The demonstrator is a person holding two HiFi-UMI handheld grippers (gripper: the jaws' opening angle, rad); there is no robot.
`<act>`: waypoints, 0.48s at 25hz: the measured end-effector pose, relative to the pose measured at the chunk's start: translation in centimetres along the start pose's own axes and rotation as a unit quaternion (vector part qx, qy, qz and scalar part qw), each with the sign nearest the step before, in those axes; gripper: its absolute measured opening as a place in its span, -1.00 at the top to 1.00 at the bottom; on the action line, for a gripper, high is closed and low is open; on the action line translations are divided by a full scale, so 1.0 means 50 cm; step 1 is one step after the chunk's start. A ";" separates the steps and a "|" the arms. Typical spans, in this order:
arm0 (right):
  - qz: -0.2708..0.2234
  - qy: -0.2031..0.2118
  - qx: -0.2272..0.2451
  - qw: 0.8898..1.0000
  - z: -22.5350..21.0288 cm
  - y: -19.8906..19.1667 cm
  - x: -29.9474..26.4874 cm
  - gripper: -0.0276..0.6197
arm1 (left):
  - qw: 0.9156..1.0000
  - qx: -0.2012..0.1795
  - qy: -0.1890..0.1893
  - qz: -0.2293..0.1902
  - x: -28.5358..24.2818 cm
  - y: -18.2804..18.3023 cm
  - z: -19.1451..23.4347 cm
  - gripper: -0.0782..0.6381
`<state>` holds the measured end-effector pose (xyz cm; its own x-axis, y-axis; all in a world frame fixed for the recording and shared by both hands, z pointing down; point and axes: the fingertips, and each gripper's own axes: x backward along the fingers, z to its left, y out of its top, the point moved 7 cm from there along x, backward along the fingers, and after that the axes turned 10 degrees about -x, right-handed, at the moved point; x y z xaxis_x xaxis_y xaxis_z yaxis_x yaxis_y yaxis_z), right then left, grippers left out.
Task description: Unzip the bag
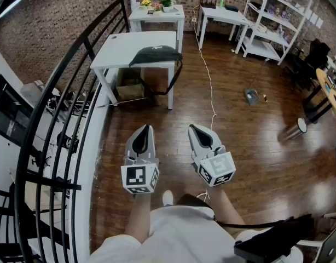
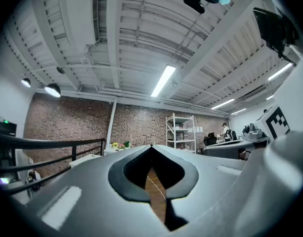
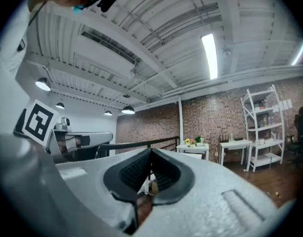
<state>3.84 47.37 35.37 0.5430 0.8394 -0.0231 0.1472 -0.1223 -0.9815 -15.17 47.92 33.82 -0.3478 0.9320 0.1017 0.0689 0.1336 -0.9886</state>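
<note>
A dark bag [image 1: 155, 55] with a hanging strap lies on the front edge of a white table [image 1: 129, 45], far ahead in the head view. Both grippers are held low over the wooden floor, well short of the table. My left gripper [image 1: 143, 129] is shut with nothing between its jaws; its own view shows the tips meeting [image 2: 151, 146]. My right gripper [image 1: 193, 128] is also shut and empty, tips closed [image 3: 151, 151]. The bag does not show in either gripper view.
A black metal railing [image 1: 75, 103] runs along the left. A white cable [image 1: 209, 81] trails across the floor. A second small white table [image 1: 157, 12] with plants, another table [image 1: 225, 15] and white shelves [image 1: 272, 21] stand at the brick wall. A small object [image 1: 252, 96] lies on the floor.
</note>
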 end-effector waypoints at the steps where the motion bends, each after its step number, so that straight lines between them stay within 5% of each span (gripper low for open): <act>1: 0.006 -0.002 -0.005 1.000 -0.013 -0.006 -0.015 0.94 | 1.000 0.005 -0.005 0.007 -0.017 -0.014 0.002 0.73; 12: 0.007 0.004 -0.021 1.000 -0.231 0.004 -0.238 0.94 | 0.999 -0.002 -0.011 0.035 -0.306 -0.089 0.040 0.73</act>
<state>6.95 31.26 37.65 0.5516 0.8334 -0.0346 0.1744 -0.1558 -0.9723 -12.02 32.39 36.43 -0.3630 0.9313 0.0306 0.0971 0.0705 -0.9928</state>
